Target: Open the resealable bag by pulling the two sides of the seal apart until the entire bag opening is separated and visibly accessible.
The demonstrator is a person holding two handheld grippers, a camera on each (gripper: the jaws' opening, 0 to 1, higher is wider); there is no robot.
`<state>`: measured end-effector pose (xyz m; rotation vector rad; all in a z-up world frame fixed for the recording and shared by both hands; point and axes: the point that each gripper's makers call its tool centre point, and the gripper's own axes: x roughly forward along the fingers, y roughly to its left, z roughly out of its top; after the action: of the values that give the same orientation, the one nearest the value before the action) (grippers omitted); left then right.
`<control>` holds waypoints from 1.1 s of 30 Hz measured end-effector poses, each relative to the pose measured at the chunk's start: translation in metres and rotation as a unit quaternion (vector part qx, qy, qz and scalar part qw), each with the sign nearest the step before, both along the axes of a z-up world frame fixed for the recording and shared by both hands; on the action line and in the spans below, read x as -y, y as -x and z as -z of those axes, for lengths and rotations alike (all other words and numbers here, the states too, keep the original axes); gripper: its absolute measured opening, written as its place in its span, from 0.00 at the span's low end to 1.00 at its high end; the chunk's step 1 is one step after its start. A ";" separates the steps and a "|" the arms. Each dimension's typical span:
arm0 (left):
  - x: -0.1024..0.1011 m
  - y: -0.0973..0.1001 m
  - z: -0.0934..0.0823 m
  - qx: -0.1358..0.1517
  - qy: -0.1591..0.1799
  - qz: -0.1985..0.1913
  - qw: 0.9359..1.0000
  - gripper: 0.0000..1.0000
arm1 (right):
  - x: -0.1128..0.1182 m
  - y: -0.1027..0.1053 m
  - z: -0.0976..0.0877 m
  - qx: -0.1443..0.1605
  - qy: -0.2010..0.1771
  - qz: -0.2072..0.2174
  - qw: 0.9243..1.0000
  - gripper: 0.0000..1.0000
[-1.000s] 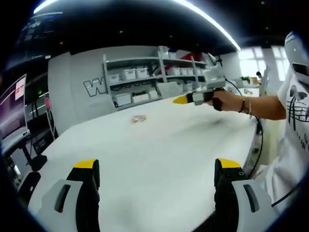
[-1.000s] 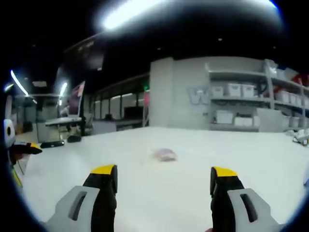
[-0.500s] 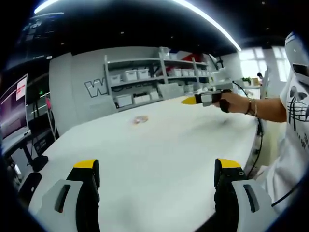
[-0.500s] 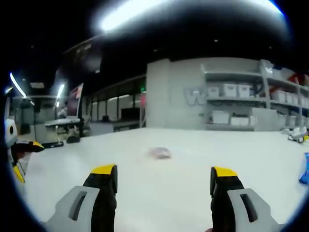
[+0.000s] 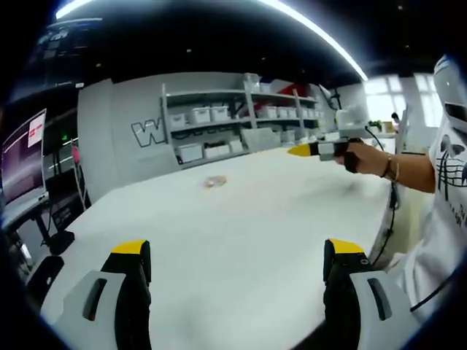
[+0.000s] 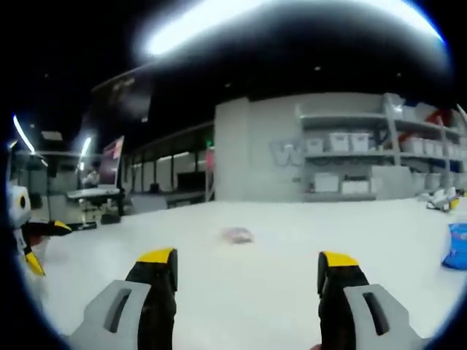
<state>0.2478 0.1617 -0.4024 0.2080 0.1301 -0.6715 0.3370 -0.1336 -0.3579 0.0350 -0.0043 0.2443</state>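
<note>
both claws wide, bag out ahead on the desk

the left claw point(image 5: 237, 266) stands wide apart, holding nothing, above the white desk point(image 5: 241, 219). the resealable bag point(image 5: 214, 181) lies flat well ahead of it, slightly left of centre. the right claw point(image 6: 248, 273) is also spread wide and empty; the bag point(image 6: 238, 235) sits well ahead between its jaws' lines. a blue packet point(image 6: 458, 246) lies far to its right.

The table point(image 5: 241, 233) has a smooth, matt white top. The small resealable bag point(image 6: 237, 235) looks like thin clear plastic with a slight sheen, though blurred. The left gripper point(image 5: 237, 266) has matt black jaws with yellow tips and grey plastic shells
</note>
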 end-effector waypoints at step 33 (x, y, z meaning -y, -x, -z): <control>-0.014 -0.004 -0.002 0.009 0.014 -0.024 1.000 0.96 | 0.050 0.063 -0.002 0.041 -0.030 0.066 0.997 0.79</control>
<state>0.2518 0.1756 -0.4000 0.1839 0.1077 -0.6240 0.2736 -0.1839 -0.3561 0.0846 -0.0947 0.1136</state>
